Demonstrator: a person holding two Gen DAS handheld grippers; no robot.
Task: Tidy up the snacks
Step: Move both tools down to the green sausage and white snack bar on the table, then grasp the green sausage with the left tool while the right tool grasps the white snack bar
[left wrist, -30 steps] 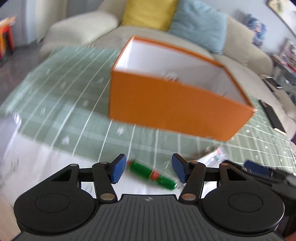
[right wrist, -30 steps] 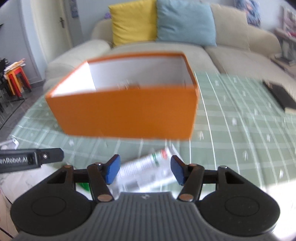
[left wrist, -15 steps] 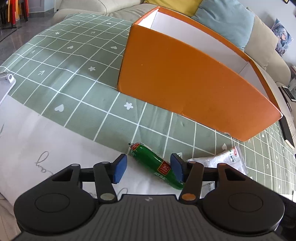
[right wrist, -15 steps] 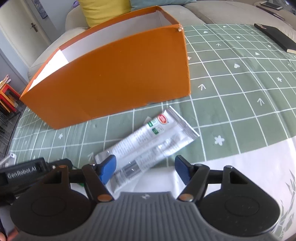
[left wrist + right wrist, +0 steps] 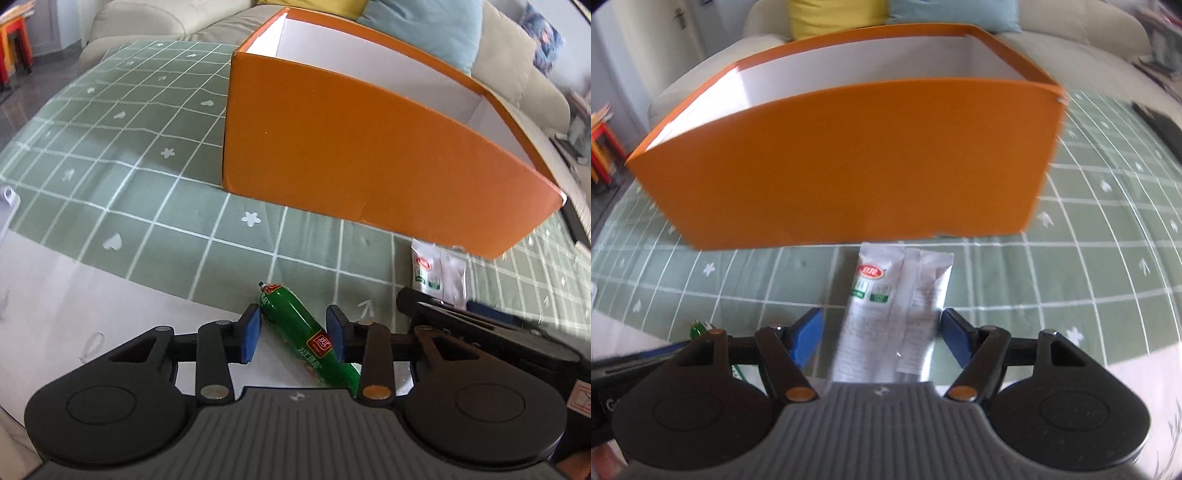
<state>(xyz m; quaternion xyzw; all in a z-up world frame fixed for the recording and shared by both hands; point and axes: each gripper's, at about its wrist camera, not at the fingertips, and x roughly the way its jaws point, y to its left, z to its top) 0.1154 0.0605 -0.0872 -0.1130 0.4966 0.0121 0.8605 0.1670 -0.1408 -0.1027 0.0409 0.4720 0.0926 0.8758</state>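
green sausage (image 5: 308, 338) lower end hidden behind gripper body, white packet (image 5: 894, 314) print blurred

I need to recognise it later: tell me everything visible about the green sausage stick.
The green sausage stick is a slim tube in glossy green plastic film with a red label and a crimped metal clip at its far end. It lies flat and diagonal on the table, between the closing blue fingers of the left gripper, in front of the orange box.

right tool (image 5: 881, 338) open | white snack packet (image 5: 892, 314) between fingers | orange box (image 5: 849, 162) behind
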